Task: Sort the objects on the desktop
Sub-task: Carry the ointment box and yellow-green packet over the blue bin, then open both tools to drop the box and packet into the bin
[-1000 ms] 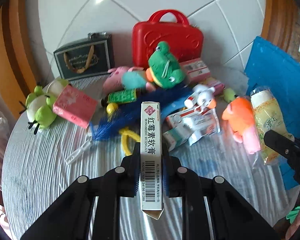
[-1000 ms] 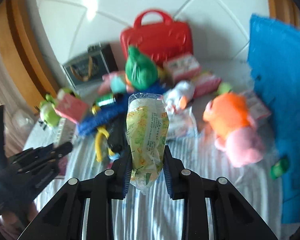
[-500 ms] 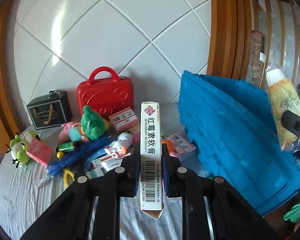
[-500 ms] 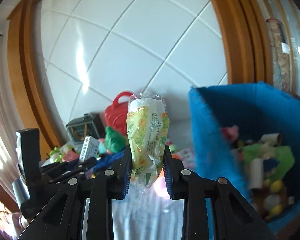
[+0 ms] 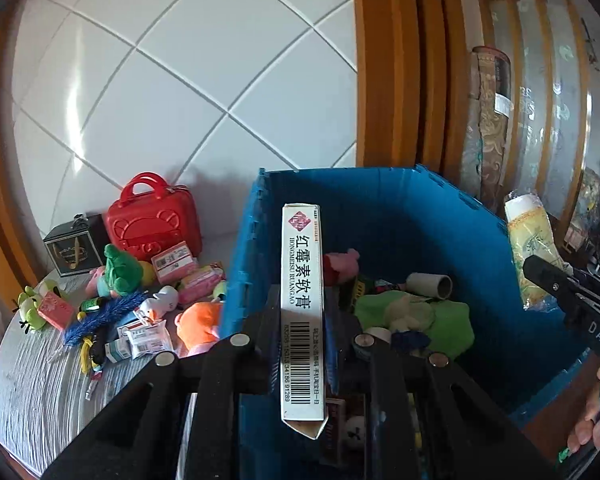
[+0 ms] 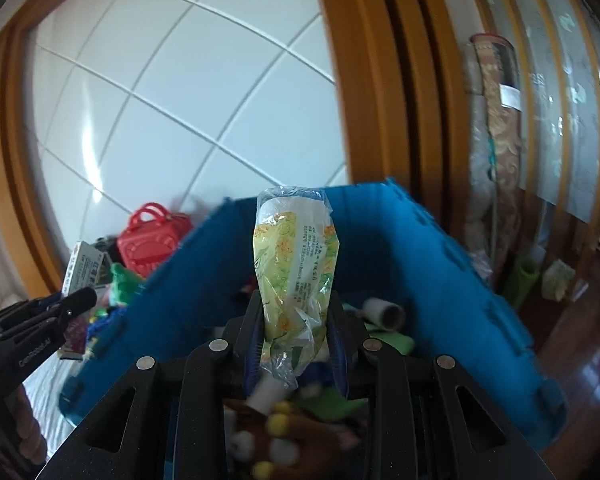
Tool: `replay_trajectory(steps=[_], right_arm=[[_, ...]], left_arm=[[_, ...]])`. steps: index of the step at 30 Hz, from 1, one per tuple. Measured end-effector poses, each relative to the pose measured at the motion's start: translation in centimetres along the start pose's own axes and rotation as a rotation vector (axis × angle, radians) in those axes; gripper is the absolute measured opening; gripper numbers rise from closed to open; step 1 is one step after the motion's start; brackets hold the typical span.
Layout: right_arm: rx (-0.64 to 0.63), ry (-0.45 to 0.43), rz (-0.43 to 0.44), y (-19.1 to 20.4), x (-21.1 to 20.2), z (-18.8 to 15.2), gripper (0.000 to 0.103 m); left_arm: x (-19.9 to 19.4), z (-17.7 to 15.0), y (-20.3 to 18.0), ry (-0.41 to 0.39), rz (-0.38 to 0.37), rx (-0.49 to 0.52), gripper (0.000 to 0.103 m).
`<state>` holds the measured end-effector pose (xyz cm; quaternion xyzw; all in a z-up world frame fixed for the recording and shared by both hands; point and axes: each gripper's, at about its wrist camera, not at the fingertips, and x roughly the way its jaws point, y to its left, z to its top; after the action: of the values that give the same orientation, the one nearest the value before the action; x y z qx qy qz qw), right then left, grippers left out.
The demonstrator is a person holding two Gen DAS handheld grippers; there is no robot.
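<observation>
My left gripper (image 5: 302,312) is shut on a long white ointment box (image 5: 302,280) with a barcode and holds it upright over the near-left part of the blue bin (image 5: 380,200). My right gripper (image 6: 296,320) is shut on a yellow-green plastic packet (image 6: 296,272) and holds it above the blue bin (image 6: 460,280). The packet also shows at the right in the left wrist view (image 5: 530,248). The bin holds several toys and a cardboard tube (image 5: 430,284).
A round table with a grey cloth (image 5: 32,380) stands left of the bin. On it lie a red toy case (image 5: 152,220), a black gift bag (image 5: 74,250), a green plush frog (image 5: 118,270), an orange plush (image 5: 200,322), a blue brush (image 5: 104,314) and small boxes. A white tiled wall stands behind.
Both grippers have swung right from over the table to over the blue bin, each still gripping its item. The bin's inside has come into view.
</observation>
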<state>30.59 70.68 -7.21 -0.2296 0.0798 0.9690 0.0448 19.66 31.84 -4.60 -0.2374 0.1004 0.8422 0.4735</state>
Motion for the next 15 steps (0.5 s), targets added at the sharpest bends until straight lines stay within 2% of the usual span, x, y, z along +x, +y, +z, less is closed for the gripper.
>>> replay_trajectory(steps=[4,7,15], right_arm=[[-0.005,0.043,-0.059,-2.8,0.3,-0.8,0.030],[-0.022,0.067,-0.074,-3.9,0.7,-1.2,0.030],[-0.097,0.053,-0.143,-4.3,0.4,-1.6,0.030]], left_arm=[[1.7,-0.6,-4.7,0.057,-0.065,0.039,0.018],[2.9,-1.1,-7.1,0.087,-0.071,0.055,0.018],[4.0,-1.3,-9.2,0.098,-0.079,0.046,0.018]])
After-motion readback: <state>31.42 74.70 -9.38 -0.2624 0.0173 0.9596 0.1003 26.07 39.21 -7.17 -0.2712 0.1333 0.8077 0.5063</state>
